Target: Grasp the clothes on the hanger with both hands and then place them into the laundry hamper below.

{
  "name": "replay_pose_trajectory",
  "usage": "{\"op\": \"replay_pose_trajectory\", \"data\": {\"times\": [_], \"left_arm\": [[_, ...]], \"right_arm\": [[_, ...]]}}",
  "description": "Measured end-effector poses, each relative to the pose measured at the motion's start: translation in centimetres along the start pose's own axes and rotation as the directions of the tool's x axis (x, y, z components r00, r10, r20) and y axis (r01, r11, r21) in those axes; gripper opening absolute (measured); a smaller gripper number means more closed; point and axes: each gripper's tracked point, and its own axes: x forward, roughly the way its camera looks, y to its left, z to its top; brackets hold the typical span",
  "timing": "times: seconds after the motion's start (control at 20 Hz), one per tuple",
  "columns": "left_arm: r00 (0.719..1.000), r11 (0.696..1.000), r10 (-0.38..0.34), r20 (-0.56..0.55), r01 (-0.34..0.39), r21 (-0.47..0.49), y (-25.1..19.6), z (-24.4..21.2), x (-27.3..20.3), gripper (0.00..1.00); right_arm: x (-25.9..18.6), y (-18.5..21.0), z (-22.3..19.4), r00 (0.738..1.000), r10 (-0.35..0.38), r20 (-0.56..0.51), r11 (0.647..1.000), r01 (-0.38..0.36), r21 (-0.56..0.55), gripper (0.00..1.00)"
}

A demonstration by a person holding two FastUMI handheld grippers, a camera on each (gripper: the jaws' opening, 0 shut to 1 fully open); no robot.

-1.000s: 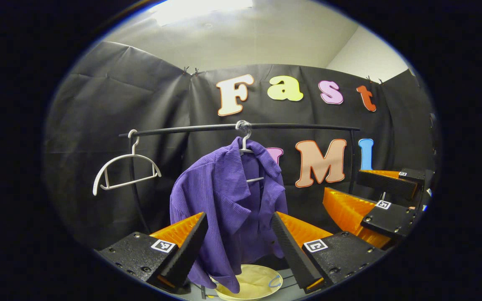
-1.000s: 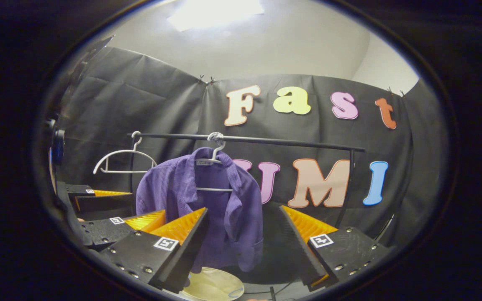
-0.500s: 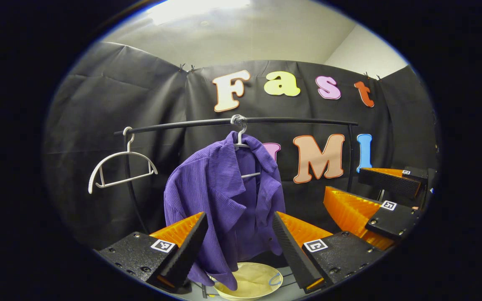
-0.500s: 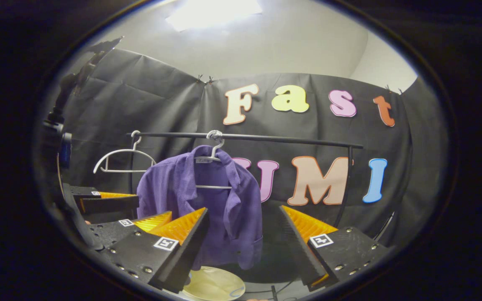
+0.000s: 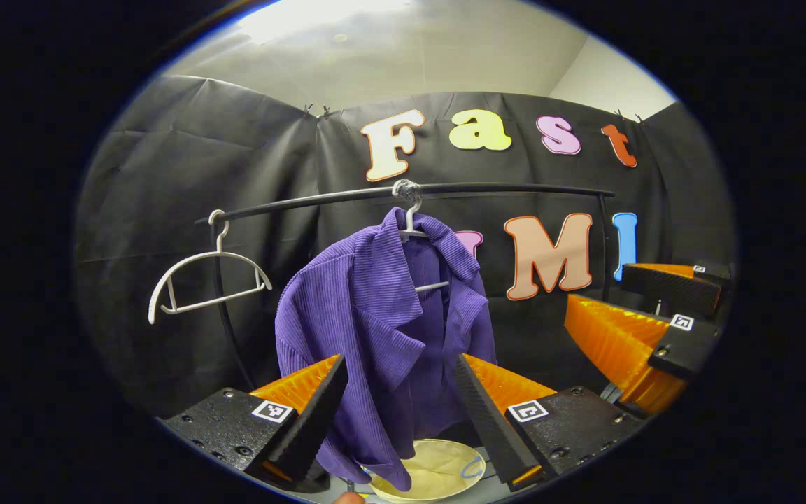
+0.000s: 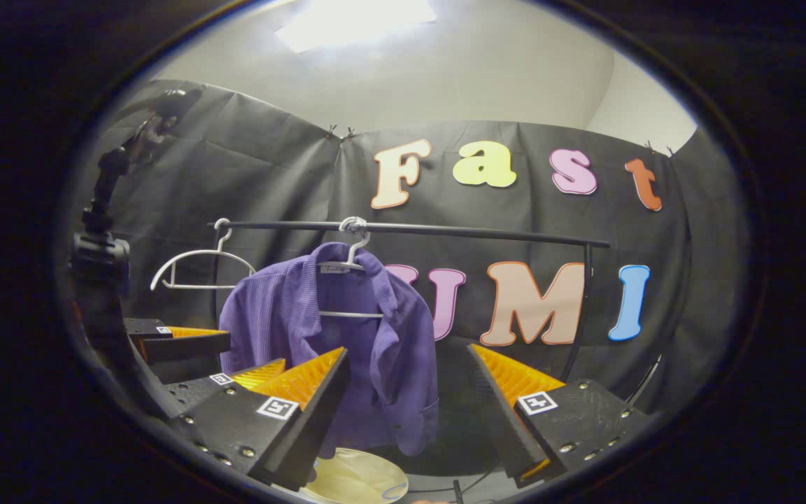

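Note:
A purple ribbed shirt [image 5: 382, 329] [image 6: 333, 343] hangs on a white hanger [image 5: 408, 210] from the black rail [image 5: 487, 187] [image 6: 445, 231]. Directly under it sits the cream laundry hamper [image 5: 438, 469] [image 6: 354, 479], partly hidden by the shirt's hem. My left gripper [image 5: 399, 364] is open and short of the shirt, which shows between its fingers. My right gripper [image 6: 406, 352] is open too, with the shirt's right half behind its left finger. In the left gripper view the right gripper [image 5: 599, 290] is off to the right. In the right gripper view the left gripper [image 6: 252, 352] is at lower left.
An empty white hanger [image 5: 207, 280] [image 6: 200, 262] hangs at the rail's left end. The rail's upright post [image 5: 606, 245] [image 6: 581, 308] stands at the right. A dark stand with a device [image 6: 105, 210] rises at the far left of the right gripper view.
The left gripper has drawn a little nearer to the shirt, which looks larger. In the left gripper view the right gripper has drifted to the right. Both stay open.

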Motion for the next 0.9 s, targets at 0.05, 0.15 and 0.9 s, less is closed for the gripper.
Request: {"op": "replay_pose_trajectory", "data": {"times": [0.05,0.15,0.9], "left_arm": [[1.0,1.0,0.01,0.003,-0.01,0.004,0.1,0.0,0.3,0.95],[1.0,1.0,0.026,0.009,-0.026,0.01,0.3,-0.4,0.6,0.95],[0.982,0.981,0.187,0.007,-0.187,0.053,2.8,-2.6,6.3,0.99]], "right_arm": [[0.0,-0.2,0.0,1.0,-0.002,0.0,1.0,0.002,0.0,0.94],[0.3,-0.4,0.1,1.0,-0.006,0.003,1.0,0.006,-0.004,0.94],[3.1,-2.8,-0.3,0.999,0.013,0.046,1.0,-0.012,-0.027,0.96]]}}
